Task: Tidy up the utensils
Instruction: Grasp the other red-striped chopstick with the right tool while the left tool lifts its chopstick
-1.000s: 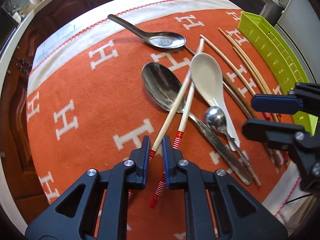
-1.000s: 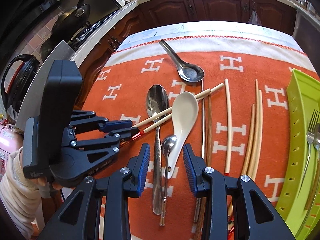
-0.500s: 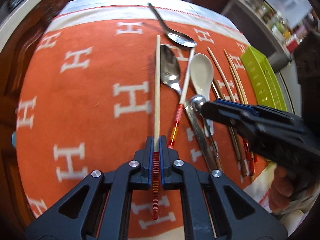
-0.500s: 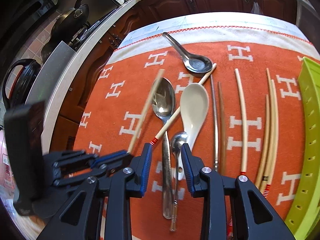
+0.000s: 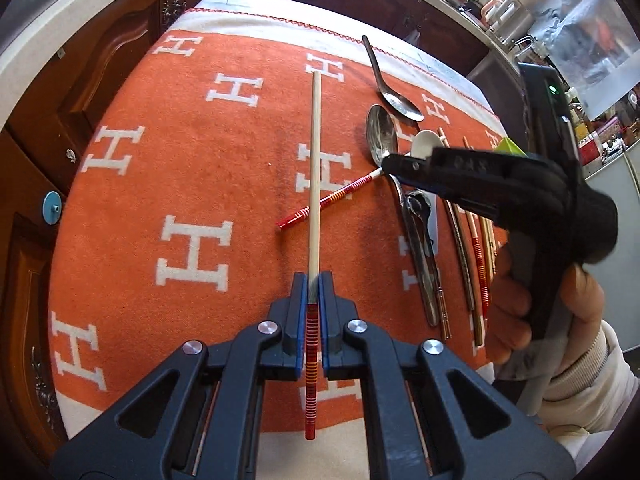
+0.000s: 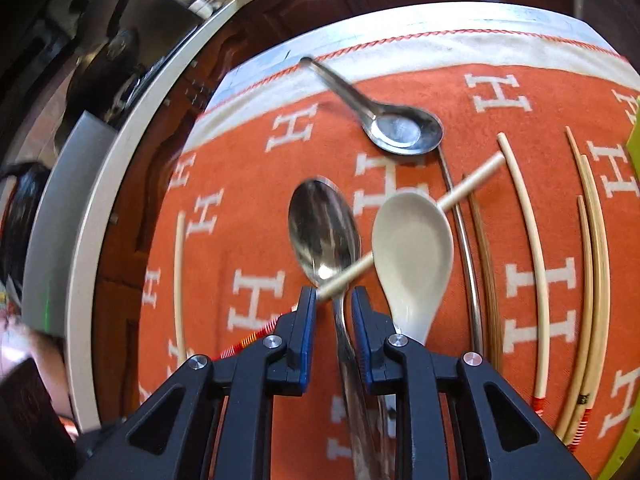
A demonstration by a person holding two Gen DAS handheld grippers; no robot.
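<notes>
My left gripper (image 5: pixel 311 280) is shut on a pale chopstick (image 5: pixel 314 168) with a red-banded end, held above the orange cloth (image 5: pixel 192 152); the chopstick also shows at the left of the right wrist view (image 6: pixel 178 280). Its partner chopstick (image 5: pixel 328 202) lies slanted beneath it, across a big steel spoon (image 6: pixel 324 232) and under a white ceramic spoon (image 6: pixel 412 248). My right gripper (image 6: pixel 333 296) is open, low over the big spoon's neck, its jaws on either side of the handle, the left one against the lying chopstick (image 6: pixel 472 184).
A steel soup spoon (image 6: pixel 400 128) lies at the back. Several more chopsticks (image 6: pixel 528 240) lie to the right. A small spoon (image 5: pixel 420 208) lies by the handles. A green tray's edge (image 6: pixel 634 140) is at far right. Wooden cabinets surround the table.
My left gripper carried its chopstick leftward, away from the pile. My right gripper moved forward and down over the big spoon's handle. The lying chopstick swung to a flatter slant.
</notes>
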